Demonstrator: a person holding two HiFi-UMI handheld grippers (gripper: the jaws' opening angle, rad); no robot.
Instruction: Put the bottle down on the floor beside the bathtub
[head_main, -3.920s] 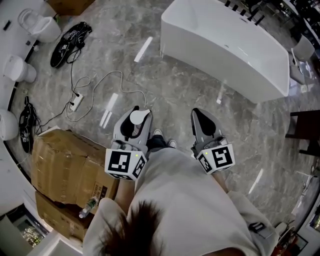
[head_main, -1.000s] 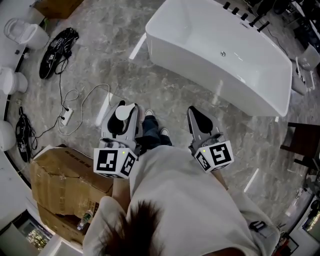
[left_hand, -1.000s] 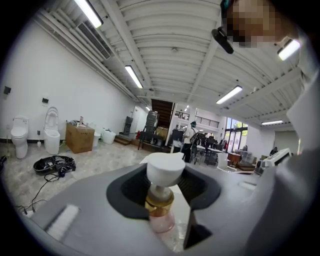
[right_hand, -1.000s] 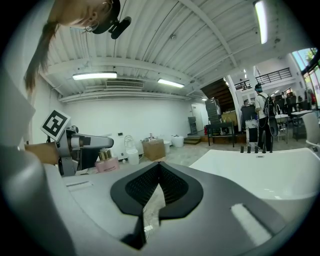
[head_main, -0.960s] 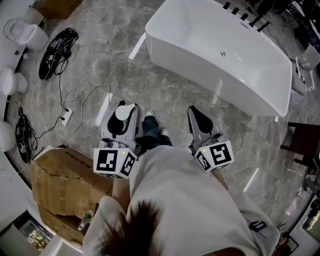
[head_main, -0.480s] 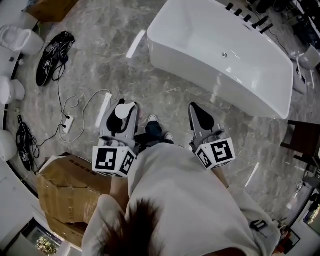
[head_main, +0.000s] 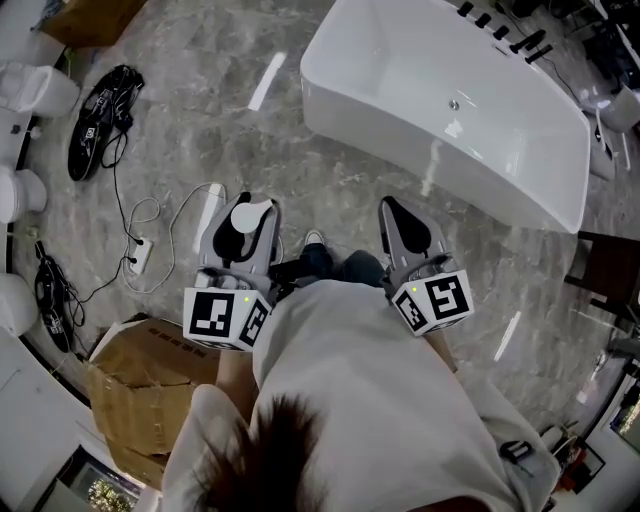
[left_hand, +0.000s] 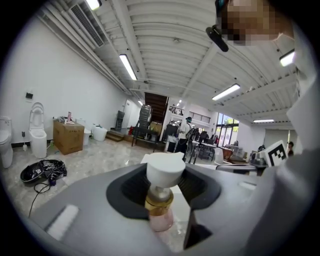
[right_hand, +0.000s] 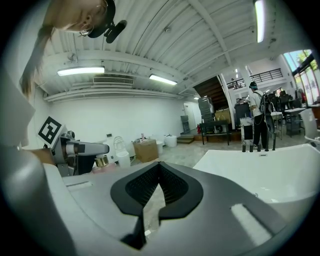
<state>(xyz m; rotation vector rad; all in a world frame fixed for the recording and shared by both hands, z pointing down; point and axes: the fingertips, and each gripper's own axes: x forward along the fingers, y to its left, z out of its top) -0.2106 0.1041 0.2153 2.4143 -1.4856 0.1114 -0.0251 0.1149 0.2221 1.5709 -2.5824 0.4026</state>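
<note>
Pink bottle (left_hand: 161, 176): white pump cap, gold collar; upright between the jaws of the left gripper (head_main: 243, 222), carried well above the floor, short of the tub.
Left gripper: clamped about the collar, just under the cap; narrow hold, so likely to swivel or slide if jolted in walking.
Right gripper (right_hand: 156, 192): pressed closed on nothing; no use as a catch if the bottle slips.
Grey marble floor (head_main: 330, 190): hard and glossy; a drop from this height would probably crack the pump or send the bottle rolling; a tilted set-down likely topples it.
Cable (head_main: 150, 215) and power strip (head_main: 140, 257): left of the feet; trip risk if drifting that way.
White bathtub (head_main: 400, 70): ahead, farthest; a knock on its wall while lowering could jar the grip.
</note>
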